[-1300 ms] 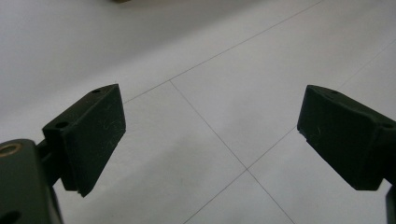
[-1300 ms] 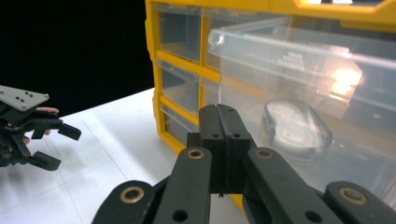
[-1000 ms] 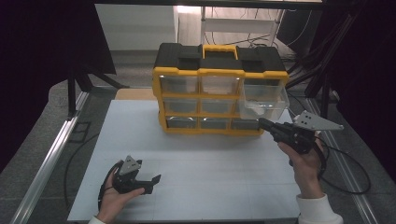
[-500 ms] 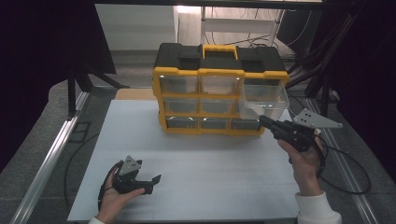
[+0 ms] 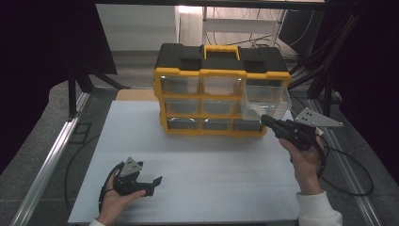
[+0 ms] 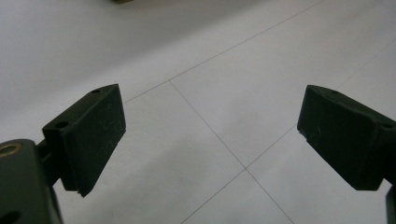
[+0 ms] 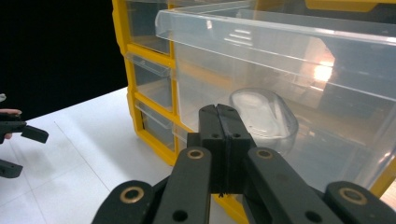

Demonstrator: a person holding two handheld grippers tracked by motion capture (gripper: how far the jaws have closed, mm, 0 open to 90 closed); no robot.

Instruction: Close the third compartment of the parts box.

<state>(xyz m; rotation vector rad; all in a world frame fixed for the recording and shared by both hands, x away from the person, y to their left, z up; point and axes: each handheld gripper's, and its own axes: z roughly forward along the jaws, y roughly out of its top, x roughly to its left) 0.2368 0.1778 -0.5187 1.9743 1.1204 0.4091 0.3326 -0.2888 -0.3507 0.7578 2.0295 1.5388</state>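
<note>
While the white desk [image 5: 197, 188] spreads across most of the high view, a black-and-yellow drawer cabinet [image 5: 221, 89] stands at its far edge, three columns of clear drawers under a black lid with a yellow handle. Its large clear drawer [image 5: 266, 101] on the right side is pulled partway out of the cabinet, jutting toward the person; in the right gripper view the same drawer [image 7: 289, 70] looms close, see-through, with a moulded finger pull [image 7: 264, 116] on its front wall.

Next in size come the two tools. The right hand-held gripper [image 5: 273, 124], held in the person's right hand [image 5: 306, 160] with a grey three-cornered plate on top, points its tips at the lower front of the pulled-out drawer; in the right gripper view its jaws are pressed flat together with nothing between them, tips [image 7: 218, 112] just in front of the finger pull, and whether they touch the plastic cannot be told. The left hand-held gripper [image 5: 153, 183] lies low over the near left part of the desk in the person's left hand [image 5: 115, 197], well apart from the cabinet. Seen along its own jaws, its pads [image 6: 95, 135] stand wide apart over bare desk surface crossed by thin seam lines, holding nothing
</note>
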